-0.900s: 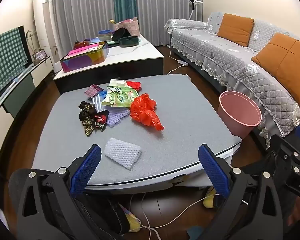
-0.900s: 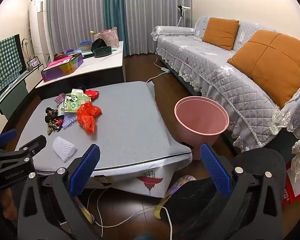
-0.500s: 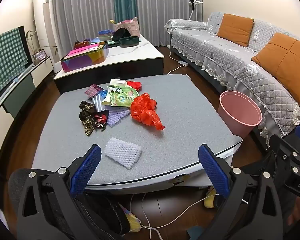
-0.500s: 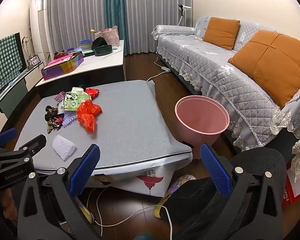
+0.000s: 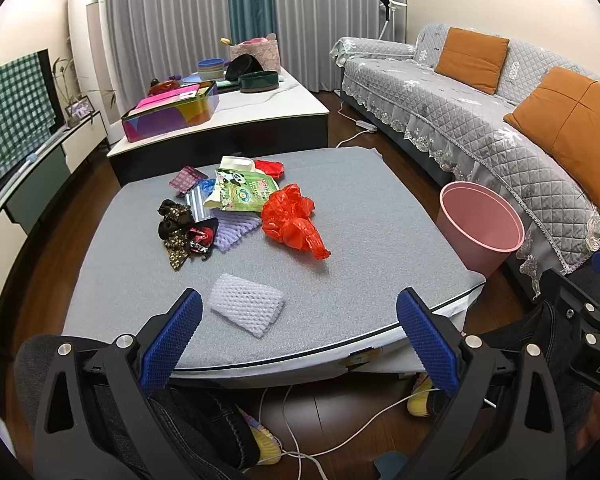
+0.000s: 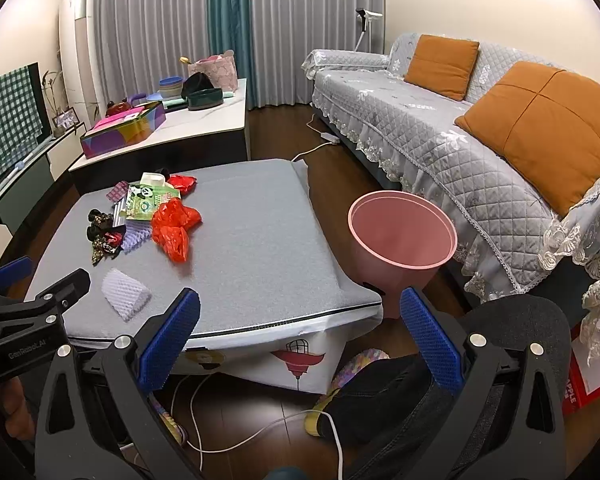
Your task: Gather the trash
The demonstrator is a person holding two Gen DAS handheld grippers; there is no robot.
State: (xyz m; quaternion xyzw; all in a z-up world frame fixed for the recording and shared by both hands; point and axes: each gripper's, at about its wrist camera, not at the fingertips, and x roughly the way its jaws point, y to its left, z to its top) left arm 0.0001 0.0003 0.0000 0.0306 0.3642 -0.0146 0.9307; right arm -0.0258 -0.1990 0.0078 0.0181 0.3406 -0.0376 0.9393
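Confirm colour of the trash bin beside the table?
Pink, inside and out. The trash bin shows best in the right wrist view.

Trash pile on table, bin right, sofa behind

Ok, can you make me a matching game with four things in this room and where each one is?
Things:
1. white foam net
2. pink bin
3. orange cushions
4. red plastic bag

Places:
A. on the grey sofa
B. on the floor beside the grey table
C. alone near the table's front edge
D. mid-table, next to the wrapper pile

Pairs: 1-C, 2-B, 3-A, 4-D
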